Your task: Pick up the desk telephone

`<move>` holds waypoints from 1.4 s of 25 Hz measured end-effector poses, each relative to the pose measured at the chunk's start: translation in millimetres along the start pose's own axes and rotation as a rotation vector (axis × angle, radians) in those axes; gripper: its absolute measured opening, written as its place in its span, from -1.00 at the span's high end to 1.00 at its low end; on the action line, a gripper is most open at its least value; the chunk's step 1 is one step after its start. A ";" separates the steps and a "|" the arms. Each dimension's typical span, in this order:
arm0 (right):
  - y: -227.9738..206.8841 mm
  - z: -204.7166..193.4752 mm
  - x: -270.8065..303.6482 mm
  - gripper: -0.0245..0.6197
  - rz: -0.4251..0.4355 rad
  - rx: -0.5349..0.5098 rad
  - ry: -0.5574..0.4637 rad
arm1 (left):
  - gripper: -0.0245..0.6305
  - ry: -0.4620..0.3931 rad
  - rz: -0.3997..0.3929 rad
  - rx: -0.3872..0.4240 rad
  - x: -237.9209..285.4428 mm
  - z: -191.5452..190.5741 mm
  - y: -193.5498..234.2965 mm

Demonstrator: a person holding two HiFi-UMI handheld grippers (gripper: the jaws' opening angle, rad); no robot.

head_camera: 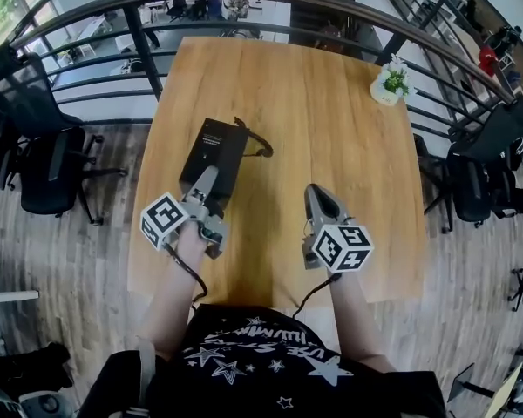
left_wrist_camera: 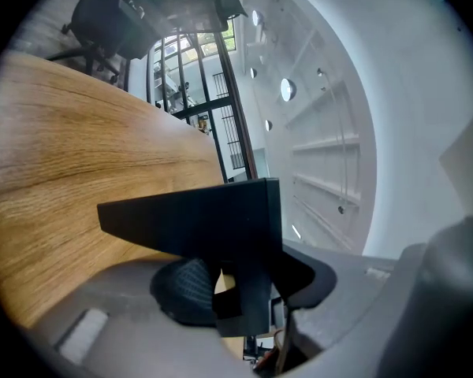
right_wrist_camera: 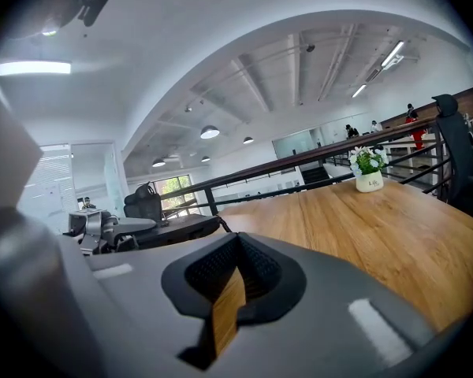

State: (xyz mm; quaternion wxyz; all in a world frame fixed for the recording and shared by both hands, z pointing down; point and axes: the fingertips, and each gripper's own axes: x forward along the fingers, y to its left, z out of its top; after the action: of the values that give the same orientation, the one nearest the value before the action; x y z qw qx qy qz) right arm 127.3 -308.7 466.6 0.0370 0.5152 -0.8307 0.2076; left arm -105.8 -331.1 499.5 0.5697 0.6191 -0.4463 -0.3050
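Desk telephone (head_camera: 214, 149): flat black slab of matte plastic with sharp edges, on the table's (head_camera: 331, 120) left half, with a dark cord (head_camera: 260, 146) at its far corner.
Left gripper (head_camera: 211, 181): jaws clamped on the telephone's near edge.
Right gripper (head_camera: 318, 194): jaws almost together, nothing between them, well apart from the telephone.
Done: grasp made.
Remaining: a clear lift; I cannot tell whether the telephone is off the wood yet.
Table: warm wood with fine grain, smooth.

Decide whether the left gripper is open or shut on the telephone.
Shut on it: the left gripper clamps the black edge of the telephone between its jaws.
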 end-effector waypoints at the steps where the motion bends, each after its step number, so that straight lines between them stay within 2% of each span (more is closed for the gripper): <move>1: 0.9 -1.3 -4.1 0.92 0.003 0.000 0.001 | 0.34 0.003 -0.001 0.008 -5.3 -3.8 -0.1; 9: 10.5 -15.6 -27.9 0.92 0.033 0.019 0.020 | 0.34 -0.005 -0.018 0.006 -40.2 -25.2 -4.1; 17: 26.0 -42.1 -85.5 0.92 0.088 -0.006 0.038 | 0.34 -0.027 -0.032 0.029 -94.4 -65.0 -9.8; 23: 32.2 -48.2 -111.0 0.92 0.098 0.000 0.057 | 0.34 -0.051 -0.026 -0.001 -126.9 -78.4 -8.6; 30: 43.8 -86.5 -171.4 0.92 0.157 -0.003 0.056 | 0.34 -0.089 -0.045 -0.021 -189.6 -131.4 0.1; 35: 59.5 -109.3 -199.4 0.92 0.185 0.006 0.069 | 0.34 -0.111 -0.033 -0.022 -230.4 -148.2 3.7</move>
State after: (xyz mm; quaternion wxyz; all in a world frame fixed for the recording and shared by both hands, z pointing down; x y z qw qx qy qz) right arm 151.8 -76.4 492.9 0.0445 0.4289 -0.8724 0.2303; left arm -71.0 -59.4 497.5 0.5459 0.6022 -0.4635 -0.3529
